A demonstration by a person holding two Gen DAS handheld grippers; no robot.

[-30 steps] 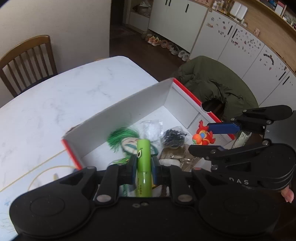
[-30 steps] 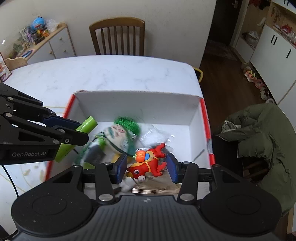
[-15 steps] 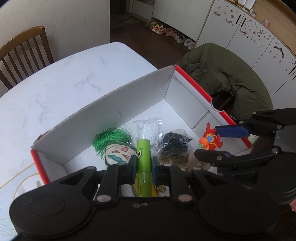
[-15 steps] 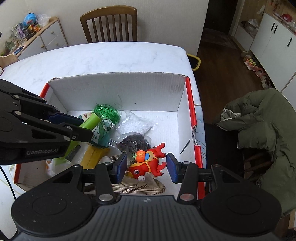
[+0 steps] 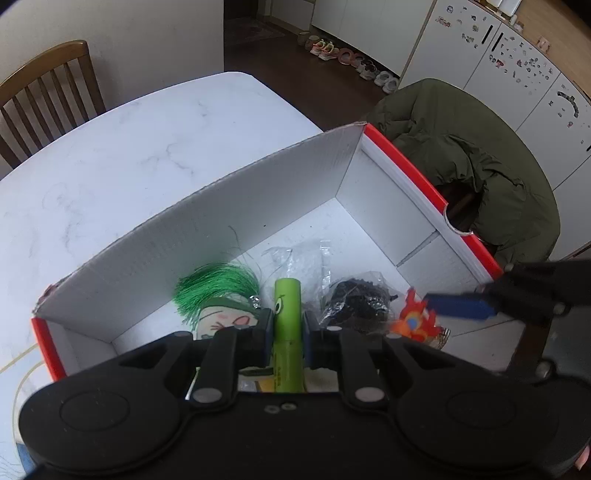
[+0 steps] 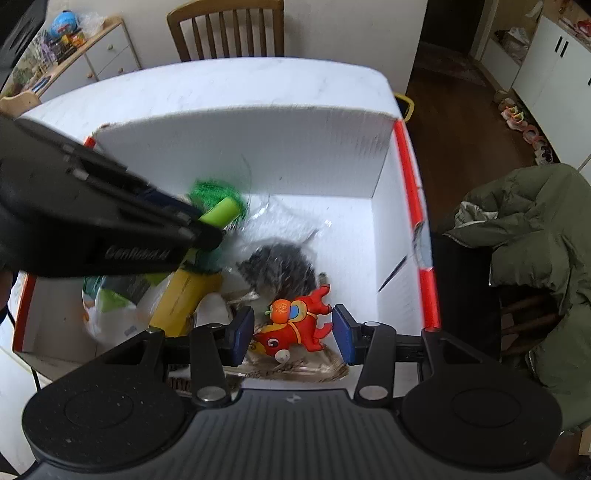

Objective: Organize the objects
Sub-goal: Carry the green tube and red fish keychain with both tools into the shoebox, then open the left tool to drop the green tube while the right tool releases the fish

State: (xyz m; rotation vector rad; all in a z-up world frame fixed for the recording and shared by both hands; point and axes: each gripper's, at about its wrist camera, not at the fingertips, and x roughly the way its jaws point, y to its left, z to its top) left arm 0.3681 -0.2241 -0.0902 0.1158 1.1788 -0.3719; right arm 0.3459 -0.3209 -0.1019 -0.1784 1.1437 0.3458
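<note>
Low over the box (image 6: 410,162) | right gripper (image 6: 291,334) wide open, red fish toy (image 6: 295,325) maybe dropped | left gripper (image 5: 287,332) now lower, pinching green tube (image 5: 287,314) | tube goes next

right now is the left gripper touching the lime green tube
Touching: in the left wrist view the left gripper has both pads pressed against the lime green tube.

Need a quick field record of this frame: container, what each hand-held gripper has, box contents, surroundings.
container: white cardboard box with red rim, open top, on the white marble table
left hand-held gripper: shut on green tube, above the box
right hand-held gripper: pads either side of the red toy fish; contact unclear
box contents: green-haired doll, bag of dark bits, clear bag, yellow tube
surroundings: green jacket on a chair at the right; wooden chair beyond the table
</note>
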